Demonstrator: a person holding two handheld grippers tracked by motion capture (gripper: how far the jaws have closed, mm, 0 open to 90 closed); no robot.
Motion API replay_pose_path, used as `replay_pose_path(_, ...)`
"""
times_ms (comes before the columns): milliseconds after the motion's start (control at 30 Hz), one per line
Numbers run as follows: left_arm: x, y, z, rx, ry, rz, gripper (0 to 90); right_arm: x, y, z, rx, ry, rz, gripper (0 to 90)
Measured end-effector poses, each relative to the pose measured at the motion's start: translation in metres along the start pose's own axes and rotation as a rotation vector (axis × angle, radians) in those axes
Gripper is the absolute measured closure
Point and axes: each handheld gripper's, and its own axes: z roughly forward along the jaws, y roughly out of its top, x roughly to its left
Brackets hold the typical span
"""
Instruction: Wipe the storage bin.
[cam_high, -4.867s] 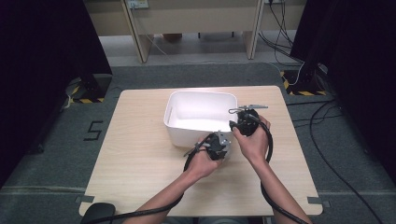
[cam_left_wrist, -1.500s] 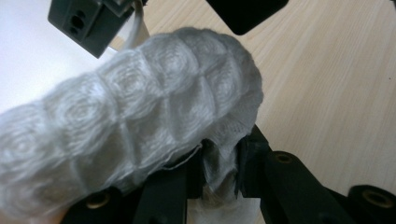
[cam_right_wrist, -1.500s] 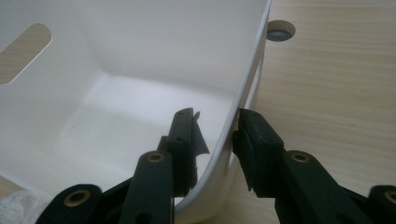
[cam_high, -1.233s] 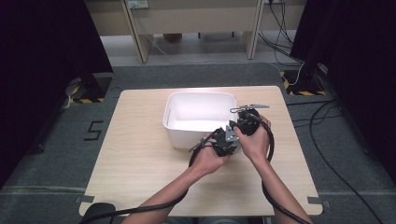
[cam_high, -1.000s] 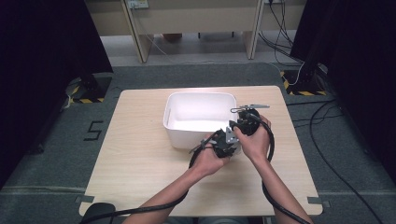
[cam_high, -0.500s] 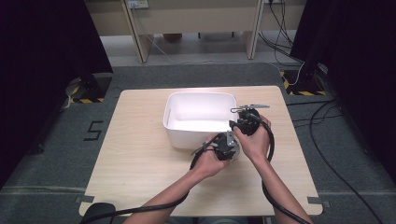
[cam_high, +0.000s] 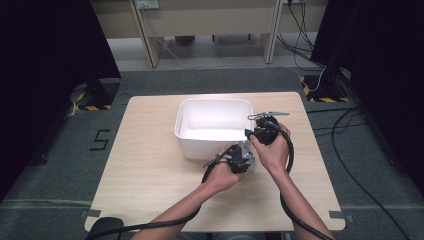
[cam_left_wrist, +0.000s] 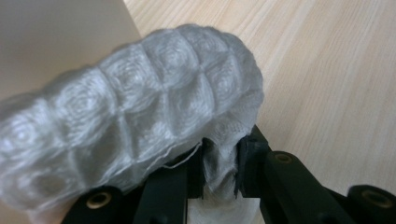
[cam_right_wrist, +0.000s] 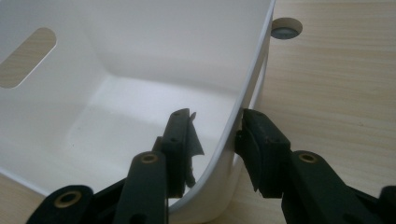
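Note:
A white plastic bin (cam_high: 215, 102) stands on the wooden table (cam_high: 150, 165). My left gripper (cam_high: 240, 159) is low in front of the bin's near wall. In the left gripper view it (cam_left_wrist: 219, 158) is shut on a fold of a white quilted cloth (cam_left_wrist: 130, 116), which bulges above the jaws. My right gripper (cam_high: 255, 132) is at the bin's near right corner. In the right gripper view it (cam_right_wrist: 217, 121) straddles the bin's wall (cam_right_wrist: 116, 56), one jaw inside and one outside. Its jaws have just been opening, and the inner jaw stands off the wall.
A round cable hole (cam_right_wrist: 286, 28) sits in the tabletop beyond the bin's corner. The bin's far wall has a slot handle (cam_right_wrist: 25, 58). Black cables trail from both grippers toward the table's near edge. Dark curtains and cables on the floor surround the table.
The left hand has shifted slightly toward the person, in front of the bin. The right hand has stayed at the bin's corner.

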Motion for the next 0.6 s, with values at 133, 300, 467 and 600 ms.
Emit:
replay_pose_path(133, 0.000, -0.003, -0.006, -0.004, -0.004, 0.012, 76.5, 0.000, -0.001, 0.002, 0.005, 0.006, 0.007, 60.0)
replay_pose_path(300, 0.002, -0.011, -0.021, -0.007, -0.005, 0.004, 76.7, 0.001, 0.000, 0.001, 0.006, 0.003, 0.014, 59.5)
replay_pose_path(467, 0.009, -0.026, -0.042, -0.036, 0.004, -0.026, 77.6, 0.002, 0.003, 0.002, 0.007, 0.004, 0.027, 57.9)
replay_pose_path(600, 0.014, -0.037, -0.054, -0.059, 0.005, -0.056, 78.0, 0.001, 0.004, 0.002, 0.010, 0.005, 0.037, 57.6)
